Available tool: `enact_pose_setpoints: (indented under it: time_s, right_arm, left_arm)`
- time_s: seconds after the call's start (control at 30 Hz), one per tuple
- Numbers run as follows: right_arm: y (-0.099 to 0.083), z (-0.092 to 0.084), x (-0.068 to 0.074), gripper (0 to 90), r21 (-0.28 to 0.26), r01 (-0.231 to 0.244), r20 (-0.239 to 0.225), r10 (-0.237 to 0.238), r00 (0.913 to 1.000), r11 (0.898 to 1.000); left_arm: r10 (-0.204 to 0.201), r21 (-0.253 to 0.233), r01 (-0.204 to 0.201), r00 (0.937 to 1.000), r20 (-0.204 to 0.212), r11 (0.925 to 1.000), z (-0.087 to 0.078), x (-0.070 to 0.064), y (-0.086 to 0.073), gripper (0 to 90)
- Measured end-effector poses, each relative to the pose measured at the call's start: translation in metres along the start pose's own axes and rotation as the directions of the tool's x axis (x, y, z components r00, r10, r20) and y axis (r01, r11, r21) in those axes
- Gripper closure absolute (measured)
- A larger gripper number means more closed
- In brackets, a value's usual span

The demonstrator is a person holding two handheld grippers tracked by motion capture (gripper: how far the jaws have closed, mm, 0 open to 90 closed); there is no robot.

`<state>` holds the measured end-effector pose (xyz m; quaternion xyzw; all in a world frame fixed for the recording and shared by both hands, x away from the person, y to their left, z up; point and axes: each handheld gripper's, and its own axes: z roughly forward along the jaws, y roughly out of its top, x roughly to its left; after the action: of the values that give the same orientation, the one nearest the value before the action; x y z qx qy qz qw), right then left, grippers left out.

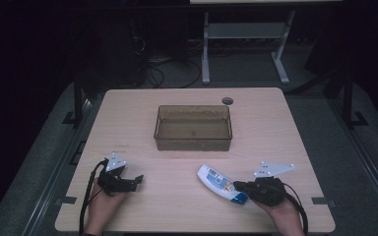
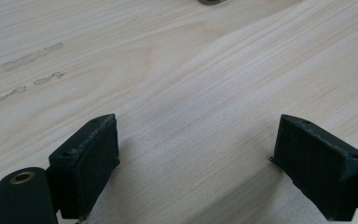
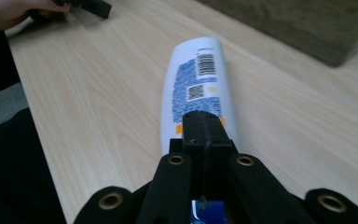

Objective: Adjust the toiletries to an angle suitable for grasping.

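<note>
**Thin grip on the bottle's tail end, bin not yet reached**

Right hand-held gripper (image 1: 239,187) closed flat on the blue end of the white bottle (image 1: 220,182), with the pads nearly meeting, so apparently pinching only a thin edge or seam there. Left hand-held gripper (image 1: 137,179) standing wide and empty, low over the bare worktop (image 1: 275,128), well apart from the bottle.

Bottle placed at the front right of the worktop, just beside the right hand, between that hand and the brown bin (image 1: 193,127). Not possible to tell whether the body rests on the wood or hangs slightly above it.

Risks, as judged from here:
- Slipping out of the pinch, because so little of the bottle sits between the pads and almost all the weight lies beyond them.
- Swinging or drooping at the free end when lifted, for the same reason.
- Striking the near wall of the bin with the rounded end if carried too low.

Long axis running diagonally: blue end toward the right hand-held gripper, rounded white end pointing away to the left and toward the bin. Printed side with the barcode (image 3: 206,64) turned up.
</note>
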<state>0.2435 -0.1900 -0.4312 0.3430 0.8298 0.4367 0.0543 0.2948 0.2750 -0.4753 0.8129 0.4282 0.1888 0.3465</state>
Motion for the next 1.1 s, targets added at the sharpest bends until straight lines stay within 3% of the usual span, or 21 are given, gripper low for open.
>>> enact_pose_setpoints:
  time_s: [0.2,0.6,0.83,1.1]
  right_arm:
    - [-0.002,0.009,0.006,89.6,0.03,0.028,-0.037,-0.027,0.999,0.999]
    - [-0.015,0.017,0.009,89.6,0.091,0.028,-0.062,-0.022,0.9979,0.995]
    - [-0.02,0.018,0.007,89.6,0.134,0.025,-0.015,-0.024,0.9996,0.991]
    - [-0.021,0.014,0.0,89.6,0.132,0.005,0.033,-0.009,0.9994,0.991]
  left_arm:
    - [0.0,0.0,0.0,1.0,0.0,1.0,0.0,0.0,0.0,12.5]
    - [0.0,0.0,0.0,1.0,0.0,1.0,0.0,0.0,0.0,12.5]
    - [0.001,0.0,-0.001,1.0,0.0,1.0,0.0,0.0,0.0,12.5]
    - [0.004,0.0,-0.004,1.0,0.002,1.0,0.0,0.0,0.0,12.5]
